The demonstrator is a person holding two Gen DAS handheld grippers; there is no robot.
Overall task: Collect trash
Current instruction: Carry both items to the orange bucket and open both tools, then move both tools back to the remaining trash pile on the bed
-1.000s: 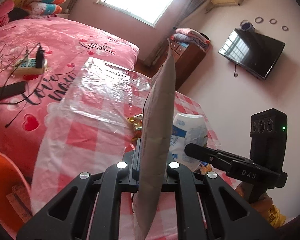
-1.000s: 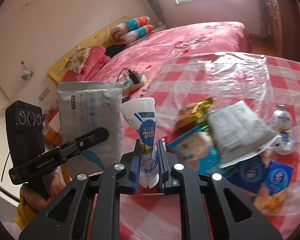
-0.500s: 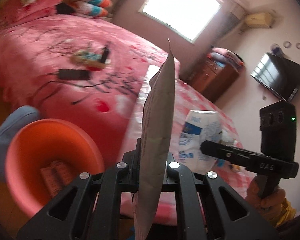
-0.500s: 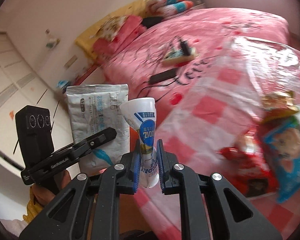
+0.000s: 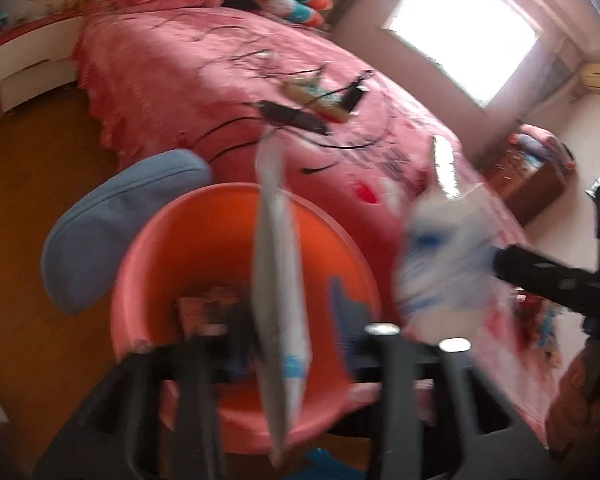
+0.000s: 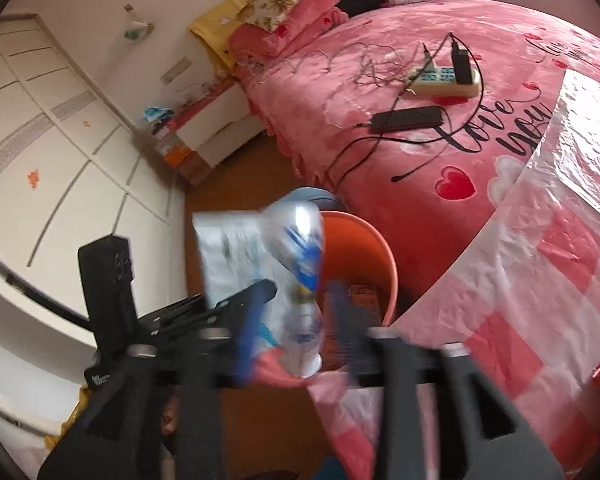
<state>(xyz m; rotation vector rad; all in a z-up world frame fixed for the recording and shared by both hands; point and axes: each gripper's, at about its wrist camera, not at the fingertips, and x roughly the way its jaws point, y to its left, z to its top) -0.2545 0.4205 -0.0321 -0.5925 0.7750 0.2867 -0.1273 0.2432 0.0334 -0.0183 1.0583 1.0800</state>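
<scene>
a pink bed (image 6: 380, 92) fills the far side, brown floor (image 5: 28, 208) on the left. both my grippers have just sprung wide: left gripper (image 5: 288, 344) around an upright grey pouch (image 5: 278, 300), right gripper (image 6: 296, 344) around an upright white cup (image 6: 304, 280), over the orange bin (image 5: 188, 248)

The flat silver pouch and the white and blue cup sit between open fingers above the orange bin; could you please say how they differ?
1. Shape: the silver pouch is a flat, thin sachet, seen edge-on in the left wrist view; the white and blue cup is a rounded, tapered container.
2. Place: the pouch sits between the left gripper fingers, the cup between the right gripper fingers.

Shared: both hang over the orange bin, motion-blurred, with the fingers just opened.
</scene>
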